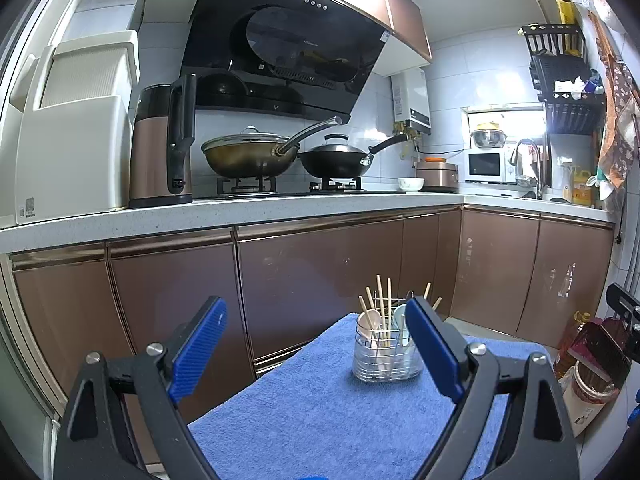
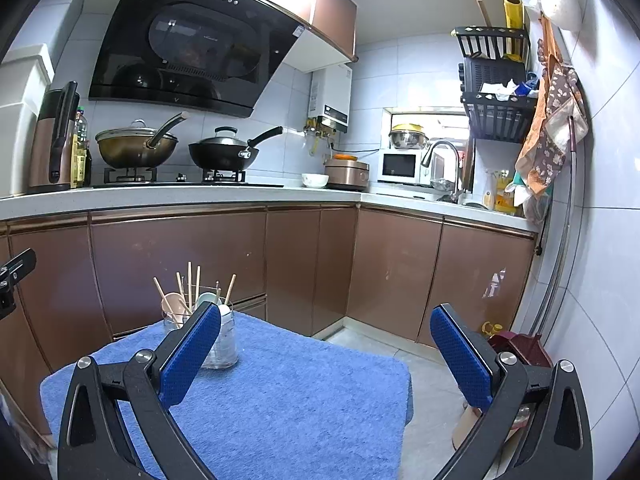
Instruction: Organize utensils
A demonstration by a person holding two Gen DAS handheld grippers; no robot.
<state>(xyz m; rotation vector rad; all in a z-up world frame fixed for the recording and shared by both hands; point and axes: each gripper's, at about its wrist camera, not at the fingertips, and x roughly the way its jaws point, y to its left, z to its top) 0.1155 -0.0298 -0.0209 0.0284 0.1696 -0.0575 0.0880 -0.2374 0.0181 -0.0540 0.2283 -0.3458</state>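
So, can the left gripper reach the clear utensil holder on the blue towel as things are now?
Probably yes. The left gripper is open and empty, and the utensil holder stands upright ahead of it, slightly to its right. Only bare blue towel lies between them. The right gripper is off to the side.

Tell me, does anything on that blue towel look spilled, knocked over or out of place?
Nothing stands out. The clear holder stands upright on the blue towel, with chopsticks and spoons inside it. Nothing lies loose on the towel, and both grippers' jaws are open and empty.
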